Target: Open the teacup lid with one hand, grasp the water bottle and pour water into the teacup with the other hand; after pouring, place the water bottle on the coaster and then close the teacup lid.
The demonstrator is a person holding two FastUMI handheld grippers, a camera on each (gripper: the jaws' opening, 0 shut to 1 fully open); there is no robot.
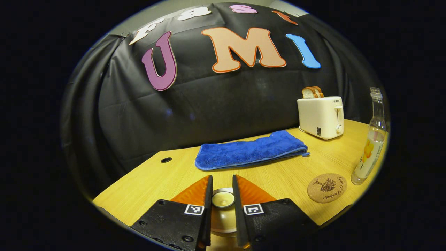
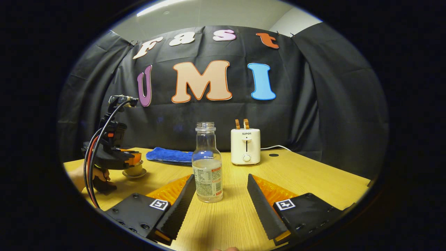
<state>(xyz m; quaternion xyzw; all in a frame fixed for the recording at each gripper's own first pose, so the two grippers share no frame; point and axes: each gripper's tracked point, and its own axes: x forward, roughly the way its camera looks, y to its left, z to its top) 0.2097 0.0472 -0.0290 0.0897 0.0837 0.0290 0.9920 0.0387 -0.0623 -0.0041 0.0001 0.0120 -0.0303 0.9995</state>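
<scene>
Left gripper (image 1: 223, 200) fingers flanked the round cream knob of the teacup lid (image 1: 223, 199) at lower centre of the left gripper view; contact could not be confirmed.

Right gripper (image 2: 219, 198) stood wide open before the clear capless water bottle (image 2: 207, 164), centre of the right gripper view, untouched. Round cork coaster (image 1: 327, 188) lay lower right on the yellow wooden table (image 1: 278, 174).

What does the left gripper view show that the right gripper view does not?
Left gripper view: the coaster and, close up, the lid between the left gripper's fingers. Right gripper view: the cup's side, the hand holding the left gripper, the cord, and the open right gripper with the bottle between its fingers. Shared: bottle, toaster, towel, table.
</scene>
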